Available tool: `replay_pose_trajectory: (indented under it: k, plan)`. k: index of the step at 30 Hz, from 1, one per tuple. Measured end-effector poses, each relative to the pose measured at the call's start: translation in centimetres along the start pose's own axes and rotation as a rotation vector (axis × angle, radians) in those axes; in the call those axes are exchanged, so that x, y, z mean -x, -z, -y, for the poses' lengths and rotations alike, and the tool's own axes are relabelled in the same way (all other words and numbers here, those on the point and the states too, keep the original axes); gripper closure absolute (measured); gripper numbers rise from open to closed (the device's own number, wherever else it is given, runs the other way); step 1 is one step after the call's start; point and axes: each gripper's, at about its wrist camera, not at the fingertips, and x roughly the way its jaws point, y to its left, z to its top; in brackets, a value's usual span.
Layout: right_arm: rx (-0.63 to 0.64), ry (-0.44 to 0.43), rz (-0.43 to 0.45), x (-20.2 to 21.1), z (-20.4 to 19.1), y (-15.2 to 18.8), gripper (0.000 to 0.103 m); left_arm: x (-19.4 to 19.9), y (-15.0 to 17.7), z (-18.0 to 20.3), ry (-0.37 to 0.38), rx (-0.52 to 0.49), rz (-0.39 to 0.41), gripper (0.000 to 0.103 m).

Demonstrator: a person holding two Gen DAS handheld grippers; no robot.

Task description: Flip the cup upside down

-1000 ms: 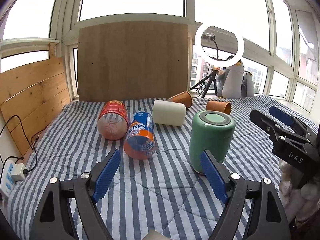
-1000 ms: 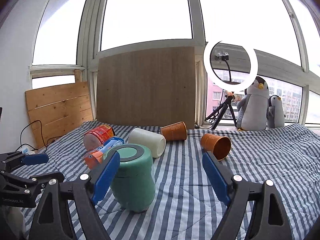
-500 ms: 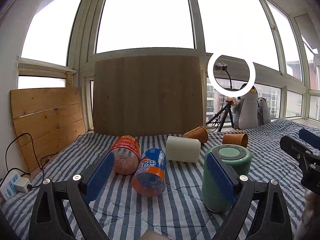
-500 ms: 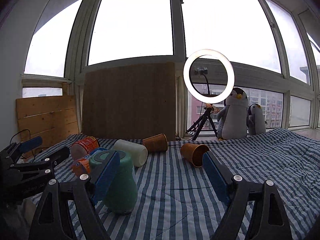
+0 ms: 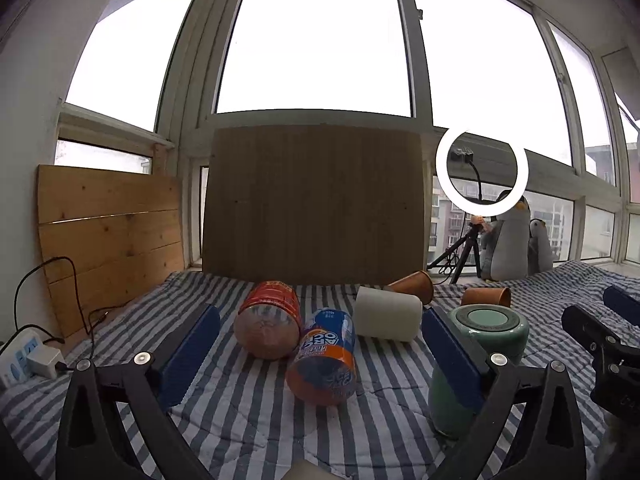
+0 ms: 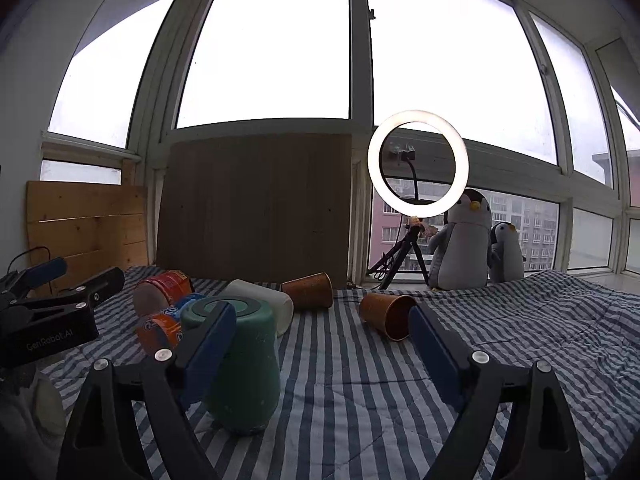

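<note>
Hovering low over the striped bedspread [image 6: 520,340], both sets of tongs spread wide and gripping nothing: left gripper [image 5: 320,356], right gripper [image 6: 320,344]. Standing upright between them, near the front edge: green cup [image 6: 244,364], just behind the right gripper's left finger [image 6: 208,344]. Lying on their sides behind it: two orange paper cups [image 6: 386,314], white cylinder [image 5: 386,314], two bottles [image 5: 324,352].

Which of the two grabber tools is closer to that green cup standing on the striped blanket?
Hard to call. The green cup stands partly behind the left finger of the right gripper and the right finger of the left gripper. Both sets of jaws are open, neither around it.
</note>
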Motion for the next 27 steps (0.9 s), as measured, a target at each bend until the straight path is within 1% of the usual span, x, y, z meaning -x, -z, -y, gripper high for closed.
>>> replay_pose_trajectory:
  k: [4,7,9,14,18,23,27]
  plan:
    - [-0.032,0.025,0.019,0.4,0.8,0.0,0.017,0.0,0.4,1.2,0.011,-0.052,-0.003,0.001]
    - [-0.024,0.037,0.032,0.6,0.6,0.0,0.017,0.8,0.6,2.1,0.014,-0.089,0.031,0.001]
    - [-0.013,0.041,0.021,0.3,0.4,0.0,0.017,1.0,0.7,2.4,0.014,-0.099,0.039,0.001]
    - [-0.042,0.058,0.005,0.0,1.1,0.1,0.017,1.3,0.6,1.8,0.016,-0.071,0.05,0.001]
    - [-0.063,0.058,-0.024,-0.6,1.6,0.2,0.017,0.5,0.7,1.7,0.017,-0.065,0.008,0.001]
    - [-0.05,0.068,-0.017,-0.4,1.3,0.2,0.017,0.2,0.6,1.1,0.009,-0.041,0.0,0.001]
    - [-0.067,0.068,-0.011,-0.3,1.6,0.2,0.017,0.2,0.6,1.0,0.007,-0.039,-0.001,0.001]
